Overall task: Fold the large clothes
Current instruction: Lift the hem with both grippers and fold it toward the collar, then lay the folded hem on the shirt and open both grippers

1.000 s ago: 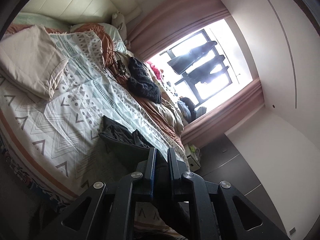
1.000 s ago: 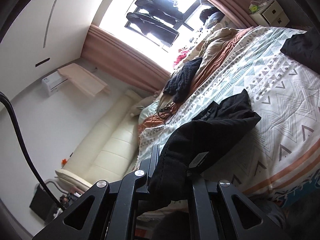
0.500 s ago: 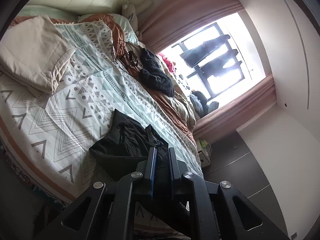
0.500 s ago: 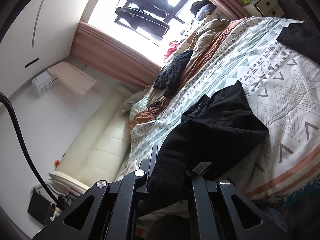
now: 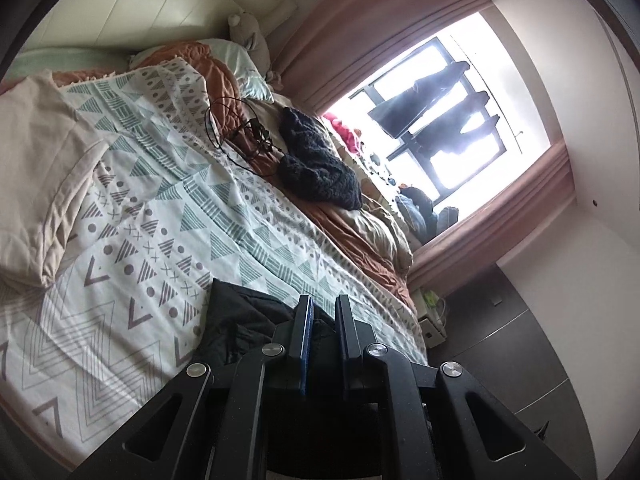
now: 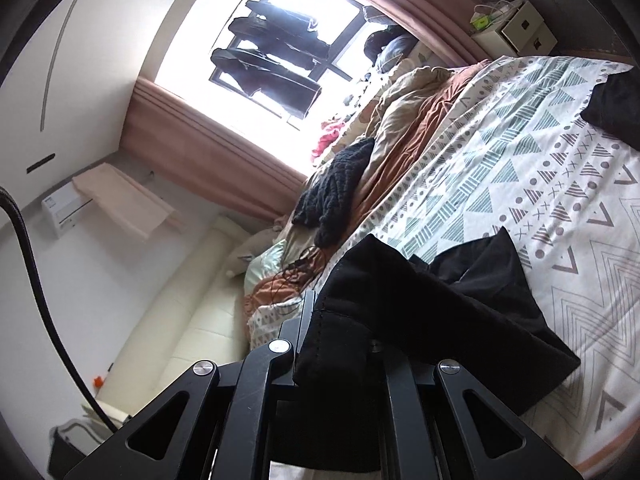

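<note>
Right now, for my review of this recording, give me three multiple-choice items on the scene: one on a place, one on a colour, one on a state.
1. Where does the knitted dark bundle lie?
A. on the floor
B. on the bed near the window
C. on the sofa

2. What colour is the garment in the right gripper?
A. black
B. red
C. white

3. How is the left gripper?
A. wide open and bare
B. out of view
C. shut on cloth

Answers:
1 B, it rests on the bedding beside the curtain.
2 A, the cloth draped over the fingers is black.
3 C, dark cloth sits between its nearly closed fingers.
</note>
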Demonstrator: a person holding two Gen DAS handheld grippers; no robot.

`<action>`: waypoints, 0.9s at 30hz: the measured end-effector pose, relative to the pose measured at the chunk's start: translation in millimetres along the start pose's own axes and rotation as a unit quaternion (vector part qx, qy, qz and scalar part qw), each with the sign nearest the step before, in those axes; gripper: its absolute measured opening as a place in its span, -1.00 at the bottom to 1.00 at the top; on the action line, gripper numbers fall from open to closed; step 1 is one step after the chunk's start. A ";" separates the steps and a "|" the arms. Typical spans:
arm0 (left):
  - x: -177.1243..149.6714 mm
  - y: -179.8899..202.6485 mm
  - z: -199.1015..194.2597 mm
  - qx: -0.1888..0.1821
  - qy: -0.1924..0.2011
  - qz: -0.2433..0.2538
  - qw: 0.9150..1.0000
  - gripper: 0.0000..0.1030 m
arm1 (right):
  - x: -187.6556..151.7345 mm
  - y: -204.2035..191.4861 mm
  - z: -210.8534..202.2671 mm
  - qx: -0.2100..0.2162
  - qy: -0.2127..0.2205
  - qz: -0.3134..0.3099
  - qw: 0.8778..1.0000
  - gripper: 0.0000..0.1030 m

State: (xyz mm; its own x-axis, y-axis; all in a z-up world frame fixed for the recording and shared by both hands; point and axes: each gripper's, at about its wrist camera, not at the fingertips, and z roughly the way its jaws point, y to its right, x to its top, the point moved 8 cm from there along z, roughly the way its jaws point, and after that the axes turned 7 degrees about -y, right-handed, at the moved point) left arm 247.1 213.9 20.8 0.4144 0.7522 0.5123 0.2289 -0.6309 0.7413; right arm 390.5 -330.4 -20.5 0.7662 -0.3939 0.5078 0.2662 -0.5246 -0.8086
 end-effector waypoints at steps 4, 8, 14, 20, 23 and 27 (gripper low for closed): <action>15.9 5.2 37.2 0.009 -0.008 0.013 1.000 -0.78 | 24.8 14.2 24.7 -0.016 0.013 0.025 0.999 -0.84; 27.0 2.1 77.0 0.033 -0.021 0.020 0.999 -0.78 | 46.4 31.2 48.7 -0.038 0.024 0.044 0.998 -0.84; 35.2 -20.4 136.4 0.077 -0.043 0.030 0.996 -0.78 | 54.2 65.4 92.5 -0.067 0.014 0.039 0.997 -0.84; 28.6 -50.6 194.8 0.109 -0.070 0.023 0.991 -0.78 | 44.9 122.6 127.7 -0.076 -0.021 0.085 0.993 -0.84; 25.5 -64.6 216.1 0.119 -0.086 0.001 0.989 -0.76 | 42.9 137.7 141.4 -0.091 -0.032 0.090 0.991 -0.83; 20.2 -76.8 230.4 0.108 -0.108 -0.034 0.988 -0.50 | 42.7 146.5 148.5 -0.109 -0.039 0.097 0.989 -0.70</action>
State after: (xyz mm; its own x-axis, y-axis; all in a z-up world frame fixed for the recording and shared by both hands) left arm 440.9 233.8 -125.7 0.5635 0.7517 0.3426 0.4368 -0.6231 0.6488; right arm 549.1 -312.0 -161.4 0.8357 -0.4472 0.3186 -0.0155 -0.5992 -0.8004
